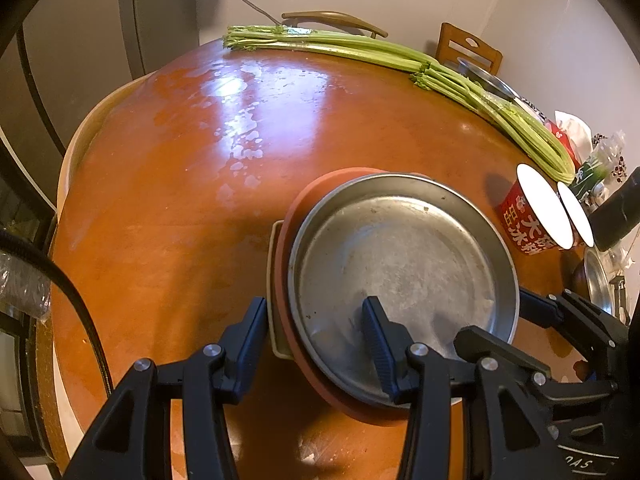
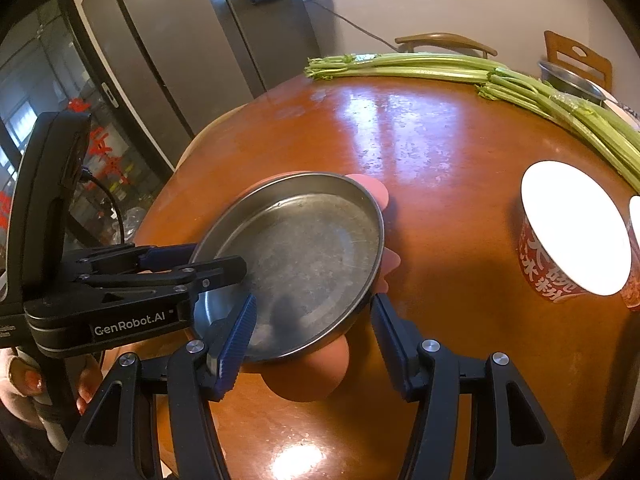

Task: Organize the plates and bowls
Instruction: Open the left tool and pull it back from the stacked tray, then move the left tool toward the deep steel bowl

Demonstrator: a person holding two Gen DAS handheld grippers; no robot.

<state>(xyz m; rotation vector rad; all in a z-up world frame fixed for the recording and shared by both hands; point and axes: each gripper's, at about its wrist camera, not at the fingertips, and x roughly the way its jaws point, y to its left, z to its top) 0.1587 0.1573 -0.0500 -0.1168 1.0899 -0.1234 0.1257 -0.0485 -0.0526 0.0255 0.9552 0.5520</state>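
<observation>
Centrally on the worktop point(image 1: 168, 208): steel plate point(image 1: 400, 276) stacked on an orange plate point(image 1: 286, 236). Left tool point(image 1: 316, 332) apart, straddling both near rims. Right tool point(image 2: 314, 330) apart, straddling the steel plate's opposite rim. Celery point(image 1: 400, 58) beyond.

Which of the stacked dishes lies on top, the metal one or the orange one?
The round metal plate lies on top; the orange plate shows only as a rim beneath it.

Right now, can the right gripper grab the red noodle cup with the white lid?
Probably yes. The right gripper is open, straddling the metal pan's near rim. The noodle cup stands off to its right on the table with bare wood between them, though the gripper must first leave the pan.
</observation>
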